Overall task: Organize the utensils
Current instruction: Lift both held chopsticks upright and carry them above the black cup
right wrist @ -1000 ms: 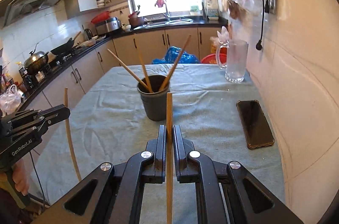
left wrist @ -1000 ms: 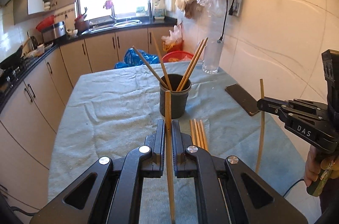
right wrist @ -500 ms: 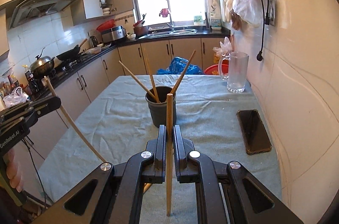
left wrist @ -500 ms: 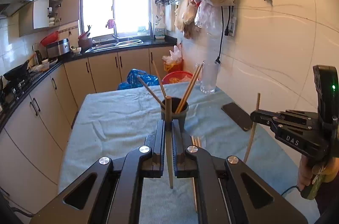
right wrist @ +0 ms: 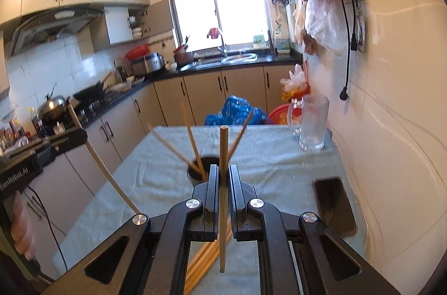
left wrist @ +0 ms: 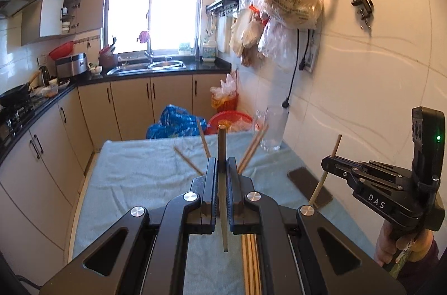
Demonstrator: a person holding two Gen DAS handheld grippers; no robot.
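Right wrist view: my right hand-held gripper (right wrist: 222, 180) clamps a chopstick (right wrist: 223, 155), and the left hand-held gripper (left wrist: 222, 169) another (left wrist: 222, 144), above the cup (right wrist: 199, 166) mid-surface. I should tip each end-down over its mouth before letting go.

Bright window (left wrist: 155, 7), beige cabinets (left wrist: 131, 105), white tiled wall (left wrist: 363, 77)

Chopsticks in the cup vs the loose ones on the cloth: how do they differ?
The chopsticks in the cup stand tilted and fanned apart, while the loose chopsticks lie flat. Those in the dark cup spread at different angles; those on the cloth lie side by side in a bundle. Both sets look like plain light wood.
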